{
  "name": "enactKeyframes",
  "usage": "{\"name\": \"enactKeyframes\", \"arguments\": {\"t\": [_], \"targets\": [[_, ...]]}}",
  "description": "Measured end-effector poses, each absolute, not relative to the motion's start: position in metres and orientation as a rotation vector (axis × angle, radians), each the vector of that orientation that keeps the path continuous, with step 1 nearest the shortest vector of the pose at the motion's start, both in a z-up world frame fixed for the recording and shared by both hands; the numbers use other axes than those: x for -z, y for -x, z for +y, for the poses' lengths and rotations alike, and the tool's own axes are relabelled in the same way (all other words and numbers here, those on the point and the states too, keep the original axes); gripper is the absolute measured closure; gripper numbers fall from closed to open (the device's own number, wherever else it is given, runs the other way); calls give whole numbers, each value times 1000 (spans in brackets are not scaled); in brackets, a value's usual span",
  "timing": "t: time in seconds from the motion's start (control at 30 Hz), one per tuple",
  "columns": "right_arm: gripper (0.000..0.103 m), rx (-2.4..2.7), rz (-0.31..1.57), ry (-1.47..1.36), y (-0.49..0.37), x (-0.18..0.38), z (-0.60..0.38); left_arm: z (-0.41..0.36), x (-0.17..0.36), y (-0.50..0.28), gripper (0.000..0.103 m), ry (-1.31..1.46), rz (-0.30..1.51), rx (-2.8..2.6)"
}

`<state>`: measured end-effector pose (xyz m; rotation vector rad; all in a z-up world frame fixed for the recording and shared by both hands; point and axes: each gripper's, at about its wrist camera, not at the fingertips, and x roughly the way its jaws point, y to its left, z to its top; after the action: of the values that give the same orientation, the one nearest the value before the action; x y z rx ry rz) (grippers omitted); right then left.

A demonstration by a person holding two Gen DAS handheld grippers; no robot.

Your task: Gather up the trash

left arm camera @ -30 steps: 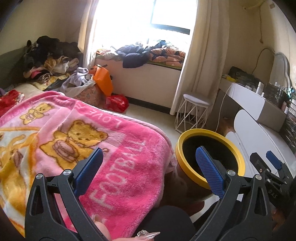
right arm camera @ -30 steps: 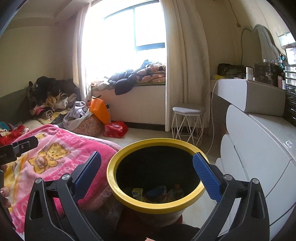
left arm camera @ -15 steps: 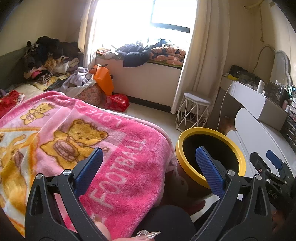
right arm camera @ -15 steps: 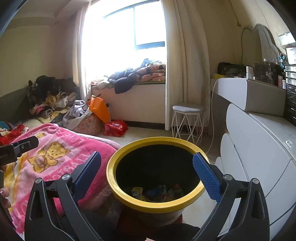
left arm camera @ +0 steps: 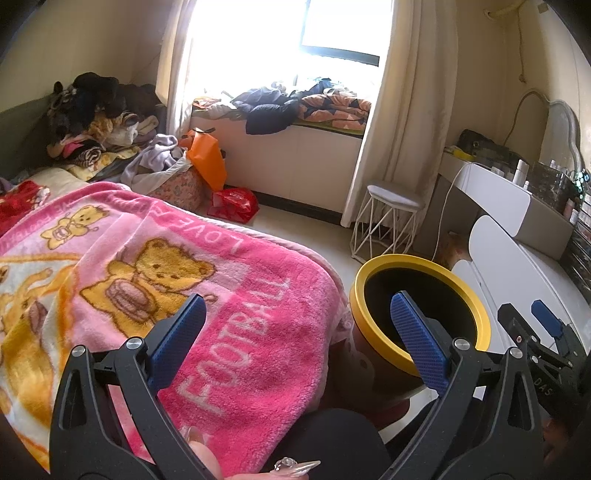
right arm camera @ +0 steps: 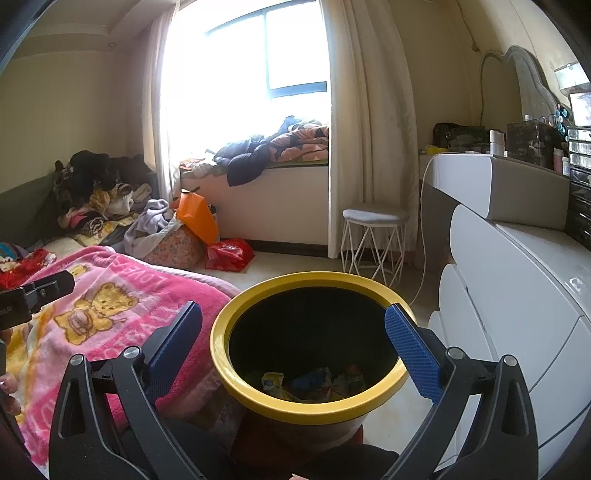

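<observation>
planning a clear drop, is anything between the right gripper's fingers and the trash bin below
Nothing. In the right wrist view the right gripper is open and empty over the trash bin, wrappers visible at its bottom.

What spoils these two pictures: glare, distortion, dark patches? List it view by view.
Left wrist view: the window is blown out to white, and the fisheye bends the walls toward the dark corners. Right wrist view: the same window glares, and the yellow-rimmed bin is so dark inside that the trash at its bottom is dim. The open left gripper and right gripper look sharp.
</observation>
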<state>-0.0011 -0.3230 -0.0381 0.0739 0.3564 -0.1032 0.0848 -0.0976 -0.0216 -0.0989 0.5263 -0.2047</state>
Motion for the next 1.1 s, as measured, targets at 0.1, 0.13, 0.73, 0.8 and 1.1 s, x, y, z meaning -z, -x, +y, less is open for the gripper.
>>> {"name": "enactKeyframes", "arguments": {"t": [0.1,0.13,0.73,0.8,1.1], "targets": [[7,102,357,-75,1,39,-324,-97,22,-85,11,99,527,205],[7,103,356,-75,1,38,-323,-97,22,-85,11,100,526,205],[7,103,357,-76,1,39,-324,-98,21,-85,11,96,526,203],[7,103,356,-77,1,39,-324,-98,21,-85,11,96,526,203],[7,119,357,-74,1,36,-328,-99,21,-85,11,90,529,210]]}}
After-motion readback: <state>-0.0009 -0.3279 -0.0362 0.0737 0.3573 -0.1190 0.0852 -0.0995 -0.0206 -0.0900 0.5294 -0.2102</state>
